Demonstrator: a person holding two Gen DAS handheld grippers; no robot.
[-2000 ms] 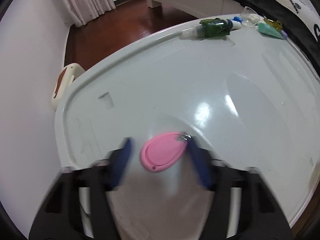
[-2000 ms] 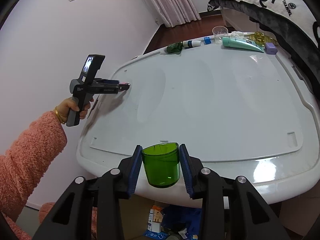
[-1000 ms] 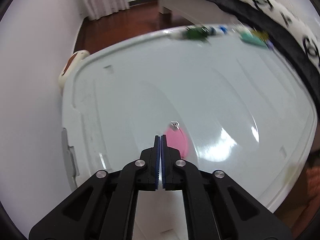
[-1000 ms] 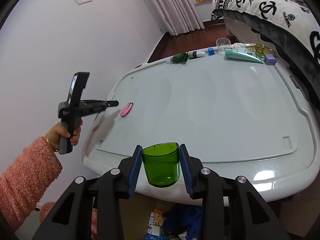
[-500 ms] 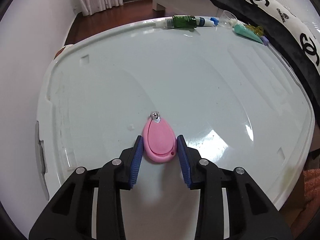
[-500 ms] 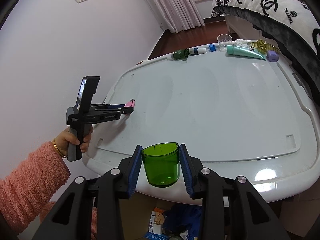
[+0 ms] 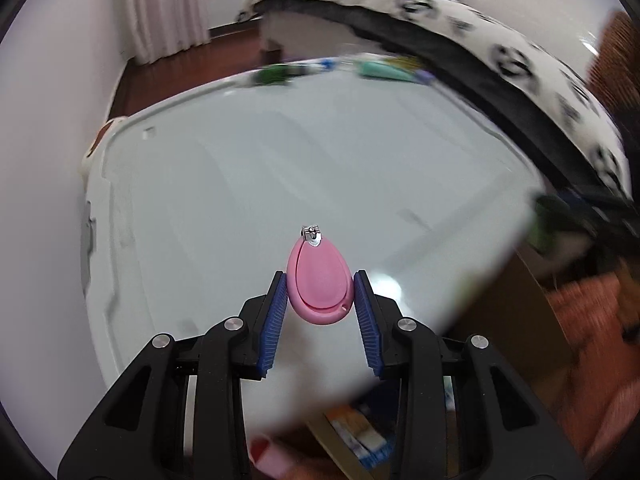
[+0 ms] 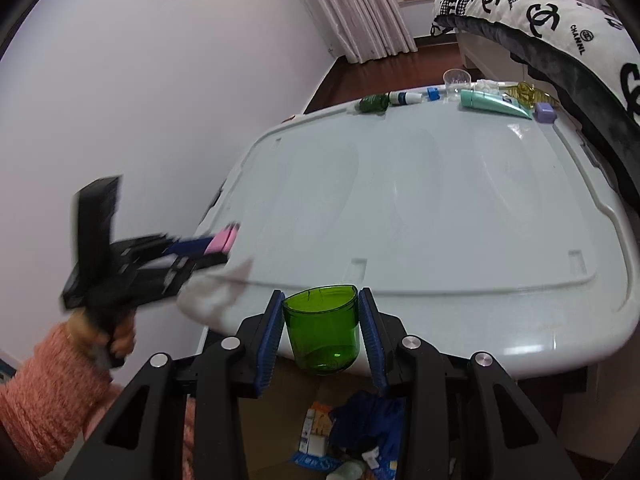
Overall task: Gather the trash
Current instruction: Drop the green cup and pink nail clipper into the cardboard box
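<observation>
The left gripper (image 7: 320,300), which half a second ago had the pink nail clipper (image 7: 320,286) lying on the white lid (image 7: 280,168) between its pads, now clamps it on both sides and has lifted it off the lid toward the near edge, so I judge this piece picked up and on its way to be dropped. In the right wrist view, the right gripper (image 8: 320,330) stays closed on the green cup (image 8: 321,328) (empty, as far as its clear wall shows), while the bottles and tubes (image 8: 460,98) lie along the lid's far edge.
</observation>
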